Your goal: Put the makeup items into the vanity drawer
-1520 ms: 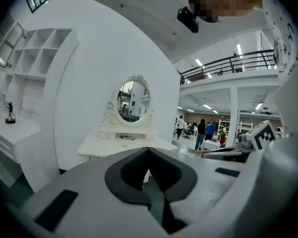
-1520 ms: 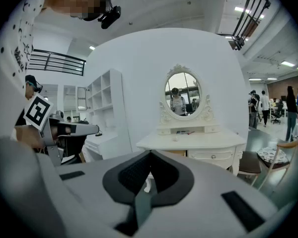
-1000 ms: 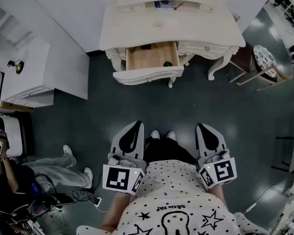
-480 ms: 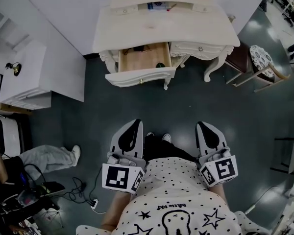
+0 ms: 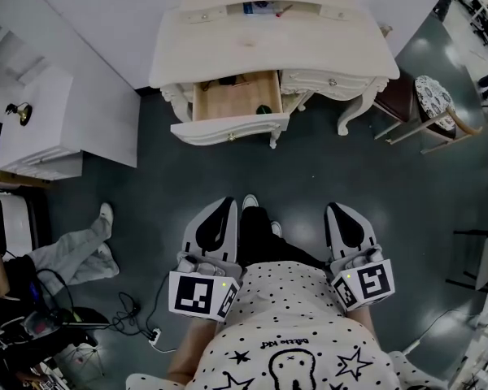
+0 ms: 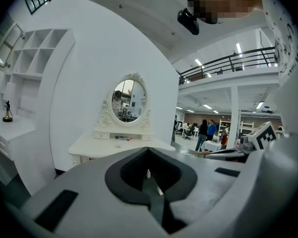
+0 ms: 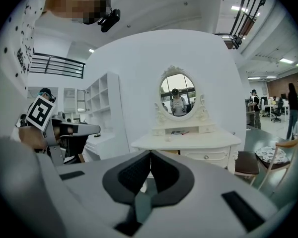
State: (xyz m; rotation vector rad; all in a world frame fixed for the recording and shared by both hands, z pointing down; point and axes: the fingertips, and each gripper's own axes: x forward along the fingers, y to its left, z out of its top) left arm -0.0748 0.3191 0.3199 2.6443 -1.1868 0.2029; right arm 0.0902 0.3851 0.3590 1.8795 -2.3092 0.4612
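1. A person stands on a dark floor (image 5: 325,169) facing a cream vanity (image 5: 268,47), with a gripper at each hip, both pointing toward it and well short of it.
2. The left gripper (image 5: 224,205) has its jaws together, with nothing between them. Its own view shows the dark pads (image 6: 139,170) meeting at the tips.
3. The right gripper (image 5: 335,210) is likewise closed and empty, its pads (image 7: 161,175) meeting at the tips.
4. The vanity's left drawer (image 5: 232,96) stands pulled out, showing a bare wood bottom.
5. A small dark item (image 5: 263,109) lies at the drawer's front right corner. A few more things, too small to name, sit along its back edge.
6. Other small items (image 5: 267,8) rest on the raised shelf at the back of the vanity, below the oval mirror (image 7: 178,95).
7. A stool (image 5: 435,96) with a patterned seat stands at the vanity's right.
8. A bystander's legs (image 5: 69,254) stretch across the floor at far left, near a white shelf unit (image 5: 32,128).
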